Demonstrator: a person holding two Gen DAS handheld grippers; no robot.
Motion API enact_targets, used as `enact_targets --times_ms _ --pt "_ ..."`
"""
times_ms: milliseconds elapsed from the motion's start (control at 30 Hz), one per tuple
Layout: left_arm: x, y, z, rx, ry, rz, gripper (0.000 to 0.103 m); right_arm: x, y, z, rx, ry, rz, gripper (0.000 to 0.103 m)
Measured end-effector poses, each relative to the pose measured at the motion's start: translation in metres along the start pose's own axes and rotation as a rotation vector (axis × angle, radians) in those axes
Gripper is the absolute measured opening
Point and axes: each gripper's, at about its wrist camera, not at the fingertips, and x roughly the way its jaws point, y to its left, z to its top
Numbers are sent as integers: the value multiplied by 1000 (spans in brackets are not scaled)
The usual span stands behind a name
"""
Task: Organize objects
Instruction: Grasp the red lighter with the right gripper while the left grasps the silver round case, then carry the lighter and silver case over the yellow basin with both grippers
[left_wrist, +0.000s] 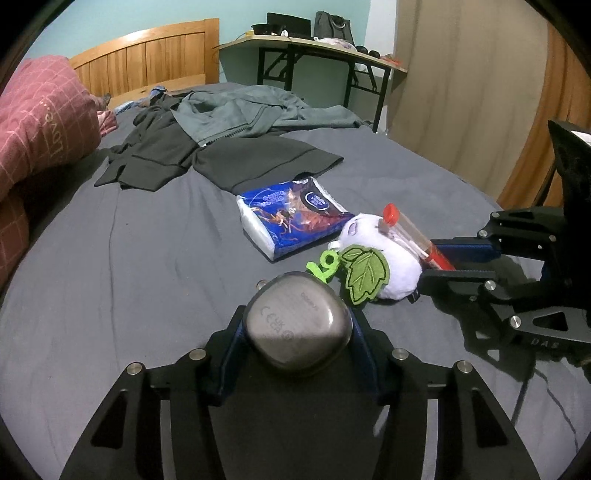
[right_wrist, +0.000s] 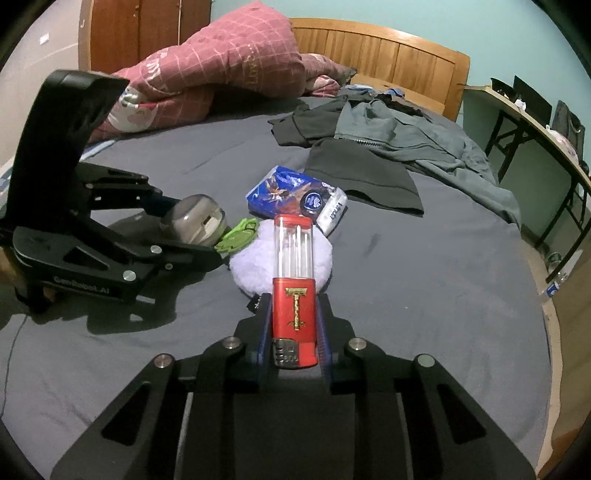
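- With both pickups made, the left gripper (left_wrist: 297, 325) jaws clamp a grey earbuds case (left_wrist: 297, 326) on the bed (left_wrist: 129, 295).
- The right gripper (right_wrist: 293, 325) jaws grip a red lighter (right_wrist: 294, 291); next, I judge, both need lifting clear of the plush toy (right_wrist: 258, 254).

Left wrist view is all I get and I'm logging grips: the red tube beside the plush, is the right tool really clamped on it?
Observer: Yes. In the right wrist view the right tool has both pads pressed against the red base of the tube.
Operator: Which way does the tube point?
Observer: Clear end forward, over the white plush; the base near the camera shows a small metal combination lock.
Operator: And my grey case, anything I can't see?
Observer: From the right it shows a slot-like opening on the grey case's side, facing the green leaf tag.
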Motion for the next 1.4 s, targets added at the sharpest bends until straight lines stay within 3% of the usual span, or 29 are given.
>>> enact_targets --times_ms 167,400,833,1067,1267,1400 --pt "-10 -4 -4 16 -33 10 51 -9 -4 0 35 -20 -18 23" --pt "-32 -17 -22 38 -23 25 51 -29 3 -12 58 23 -42 23" --pt "-143 -28 -100 -43 -31 73 52 -95 63 -51 139 19 -78 23" --pt "-193 -32 -143 -112 -9 161 52 -123 112 -68 131 33 -110 23" --pt "-228 -36 -157 -182 -17 262 51 -136 138 -73 165 54 -133 23" --pt "-242 -36 -166 -284 -13 307 51 -138 145 -71 212 63 -186 23"
